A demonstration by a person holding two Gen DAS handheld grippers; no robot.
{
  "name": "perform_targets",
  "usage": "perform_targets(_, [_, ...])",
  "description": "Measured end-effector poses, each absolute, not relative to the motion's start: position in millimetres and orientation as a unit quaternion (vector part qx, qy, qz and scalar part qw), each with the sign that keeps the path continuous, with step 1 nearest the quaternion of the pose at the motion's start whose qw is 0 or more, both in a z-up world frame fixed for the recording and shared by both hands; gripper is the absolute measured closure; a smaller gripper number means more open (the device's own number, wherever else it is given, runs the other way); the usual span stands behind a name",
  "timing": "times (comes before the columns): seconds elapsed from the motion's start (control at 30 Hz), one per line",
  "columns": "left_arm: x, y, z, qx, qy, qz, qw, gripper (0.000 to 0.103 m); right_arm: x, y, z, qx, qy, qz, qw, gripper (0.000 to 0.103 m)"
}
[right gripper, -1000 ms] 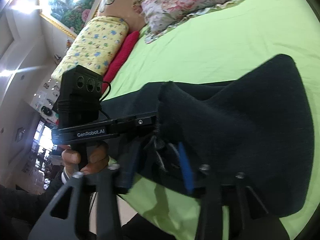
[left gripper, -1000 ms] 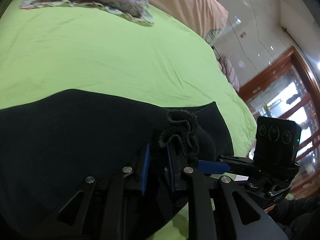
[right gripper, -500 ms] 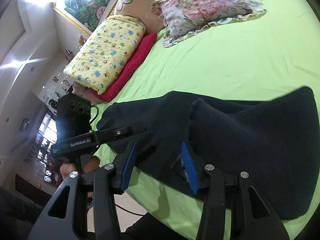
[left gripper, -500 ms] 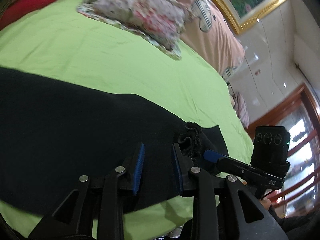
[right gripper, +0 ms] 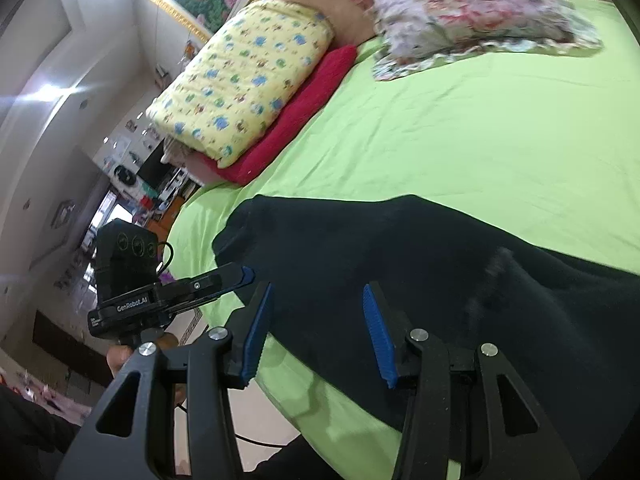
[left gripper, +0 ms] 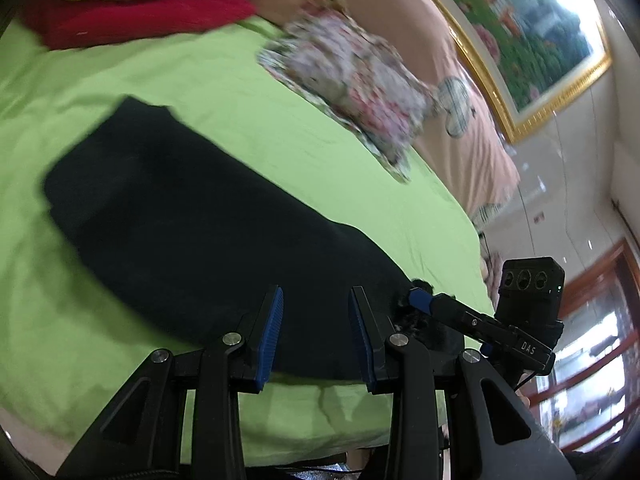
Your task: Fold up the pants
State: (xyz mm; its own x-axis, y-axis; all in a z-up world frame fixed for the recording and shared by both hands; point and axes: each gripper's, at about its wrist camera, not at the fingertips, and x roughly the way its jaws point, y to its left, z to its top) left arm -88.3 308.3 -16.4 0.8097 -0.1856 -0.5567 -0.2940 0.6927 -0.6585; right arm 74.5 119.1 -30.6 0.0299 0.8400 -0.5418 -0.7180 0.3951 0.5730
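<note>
While assessed from both wrist views, found left gripper and right gripper with blue-padded jaws spread wide, nothing held. Located black soft fabric pants lying flat along near edge of lime-green bed sheet, running from 10 o'clock down to 4 o'clock in the left view; bunched end seen beside right gripper at 4 o'clock. Judged next fold best served by pinching both layers at matching ends, lifting level, laying edge to edge. Read "GenRobot.AI" on left gripper body; read "DAS" on right gripper body. Noted floral cushion well apart at 1 o'clock.
</note>
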Motion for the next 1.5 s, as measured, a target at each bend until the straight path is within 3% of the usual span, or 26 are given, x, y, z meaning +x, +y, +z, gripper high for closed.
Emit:
perform_targets(0.33, [-149.5, 356.0, -26.6, -0.443, 0.266, 0.107, 0.849, 0.068, 79.2, 174.2, -20.4, 0.029, 0.432, 0.577, 0.693, 0.055])
perform_targets(0.53, [-162.6, 367.4, -32.3, -0.447, 0.257, 0.152, 0.843, 0.052, 83.6, 211.4, -16.0, -0.007, 0.437, 0.594, 0.676, 0.052])
perform_targets(0.63, [-165.1, 373.0, -38.1, -0.459, 0.255, 0.162, 0.836, 0.049, 86.2, 228.7, -12.7, -0.025, 0.435, 0.598, 0.672, 0.047])
perform_targets(0.8, [-163.8, 383.5, -52.6, -0.484, 0.256, 0.175, 0.819, 0.049, 93.1, 269.3, -10.1, -0.065, 0.434, 0.611, 0.659, 0.047])
perform_targets(0.93, [-159.4, 386.6, -57.8, -0.490, 0.251, 0.175, 0.816, 0.042, 96.3, 306.0, -10.9, -0.115, 0.431, 0.625, 0.641, 0.046])
perform_targets(1.1, [-150.2, 390.8, -62.7, -0.495, 0.254, 0.178, 0.812, 0.042, 89.9, 349.9, -15.3, -0.200, 0.414, 0.651, 0.604, 0.046])
perform_targets(1.5, [-134.6, 399.7, -72.2, -0.500, 0.257, 0.175, 0.809, 0.042, 87.6, 408.0, -36.0, -0.268, 0.431, 0.672, 0.540, 0.047])
